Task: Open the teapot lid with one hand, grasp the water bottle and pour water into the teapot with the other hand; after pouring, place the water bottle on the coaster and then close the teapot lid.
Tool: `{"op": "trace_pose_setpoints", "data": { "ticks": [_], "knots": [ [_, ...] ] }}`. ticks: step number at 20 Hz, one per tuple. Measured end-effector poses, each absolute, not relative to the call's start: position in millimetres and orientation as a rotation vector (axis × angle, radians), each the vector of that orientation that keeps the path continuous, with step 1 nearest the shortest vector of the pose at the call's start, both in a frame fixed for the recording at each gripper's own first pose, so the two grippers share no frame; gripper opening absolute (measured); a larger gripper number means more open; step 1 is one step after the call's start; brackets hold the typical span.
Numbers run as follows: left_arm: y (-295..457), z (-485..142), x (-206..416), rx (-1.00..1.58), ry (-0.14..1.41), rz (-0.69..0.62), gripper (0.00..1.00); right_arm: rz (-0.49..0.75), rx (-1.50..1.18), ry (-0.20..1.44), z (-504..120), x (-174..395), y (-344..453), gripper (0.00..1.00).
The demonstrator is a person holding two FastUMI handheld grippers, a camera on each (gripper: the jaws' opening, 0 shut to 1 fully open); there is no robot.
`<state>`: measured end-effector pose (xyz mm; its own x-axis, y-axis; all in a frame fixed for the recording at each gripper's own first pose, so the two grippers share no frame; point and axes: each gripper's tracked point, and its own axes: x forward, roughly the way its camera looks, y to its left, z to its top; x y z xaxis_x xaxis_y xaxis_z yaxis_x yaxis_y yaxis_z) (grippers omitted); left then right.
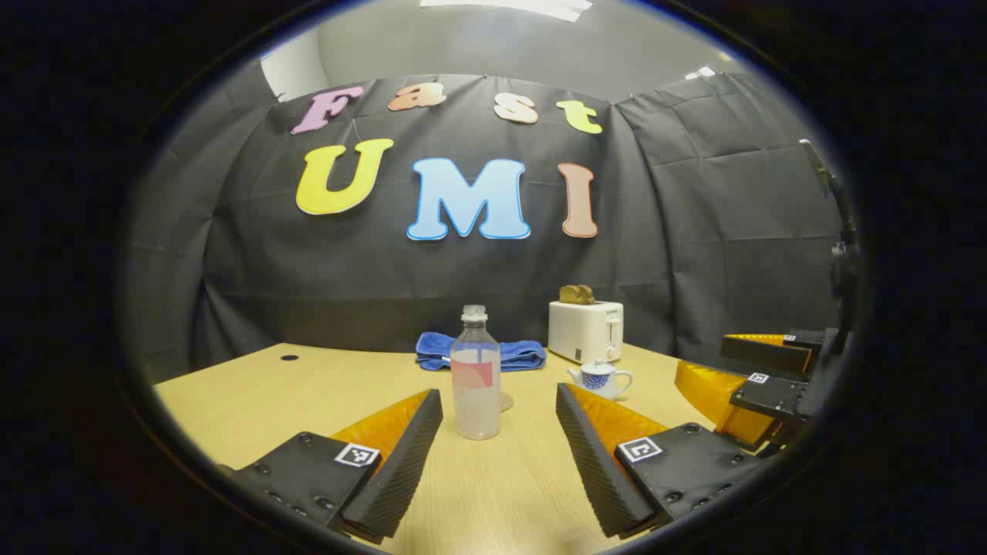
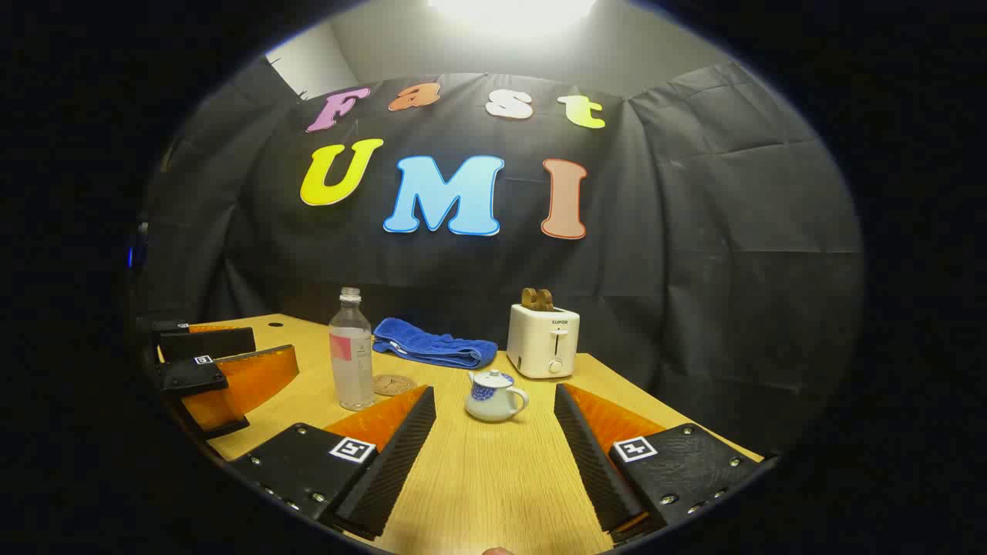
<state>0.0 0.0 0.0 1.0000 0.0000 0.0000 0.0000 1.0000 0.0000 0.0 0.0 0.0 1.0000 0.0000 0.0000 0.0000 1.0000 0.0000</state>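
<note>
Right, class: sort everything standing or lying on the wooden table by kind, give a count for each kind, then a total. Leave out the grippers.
Water bottle: 1
Teapot: 1
Coaster: 1
Blue towel: 1
Toaster, with bread in its slots: 1
Total: 5

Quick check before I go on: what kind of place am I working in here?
Likely a staged recording booth, not a real kitchen: a wooden table against a black cloth backdrop, set with a toaster, teapot and water bottle.
</note>
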Motion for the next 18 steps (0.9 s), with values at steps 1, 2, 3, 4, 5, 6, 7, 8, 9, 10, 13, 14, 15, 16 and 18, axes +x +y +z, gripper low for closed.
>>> {"op": "trace_pose_setpoints", "data": {
  "ticks": [1, 2, 3, 4, 5, 6, 7, 8, 9, 10, 13, 14, 15, 16, 18],
  "knots": [
    [-1.3, -0.7, 0.0, 0.002, 0.001, -0.001, 1.00, 0.011, -0.006, 0.004, 1.1, 2.0, 0.9, 0.96],
    [-1.8, 0.5, 1.1, 0.005, 0.002, 0.000, 1.00, 0.023, -0.011, 0.006, 1.5, 3.8, 2.5, 0.96],
    [-2.1, 0.4, 1.9, 0.008, 0.003, 0.001, 1.00, 0.038, -0.014, 0.006, 4.0, 5.1, 3.8, 0.96],
    [-3.0, 1.9, 2.5, 0.012, 0.005, 0.001, 1.00, 0.045, -0.018, 0.008, 5.3, 6.9, 3.2, 0.96],
    [-3.3, 2.7, 3.2, 0.013, 0.005, 0.001, 1.00, 0.049, -0.021, 0.009, 7.9, 8.8, 2.2, 0.96],
    [-3.5, 6.0, 4.3, 0.014, 0.005, 0.004, 1.00, 0.048, -0.028, 0.006, 10.3, 10.5, 1.2, 0.96],
    [-2.8, 7.5, 4.7, 0.015, 0.003, 0.007, 1.00, 0.040, -0.036, 0.002, 14.0, 12.1, -1.3, 0.96],
    [-2.0, 11.4, 5.9, 0.017, -0.002, 0.009, 1.00, 0.030, -0.047, -0.001, 16.6, 13.7, -4.3, 0.96],
    [-2.6, 14.5, 6.3, 0.022, -0.006, 0.009, 1.00, 0.017, -0.059, -0.005, 21.4, 15.2, -7.6, 0.96],
    [-2.3, 18.1, 7.7, 0.030, -0.007, 0.011, 1.00, 0.007, -0.069, -0.009, 27.0, 16.6, -9.5, 0.96],
    [-4.7, 32.9, 12.8, 0.053, -0.016, -0.002, 1.00, 0.008, -0.084, -0.021, 54.0, 20.4, -11.7, 0.96],
    [-5.1, 39.4, 14.4, 0.055, -0.021, -0.009, 1.00, 0.015, -0.090, -0.029, 64.3, 21.8, -12.5, 0.96],
    [-6.3, 46.3, 16.8, 0.055, -0.030, -0.019, 1.00, 0.021, -0.092, -0.042, 77.3, 23.2, -12.4, 0.96],
    [-6.3, 53.7, 19.2, 0.054, -0.034, -0.025, 1.00, 0.025, -0.092, -0.050, 87.6, 26.1, -14.4, 0.96],
    [-1.1, 63.5, 26.3, 0.043, -0.037, -0.025, 1.00, 0.040, -0.081, -0.061, 105.1, 36.4, -14.3, 0.96]
  ]
}}
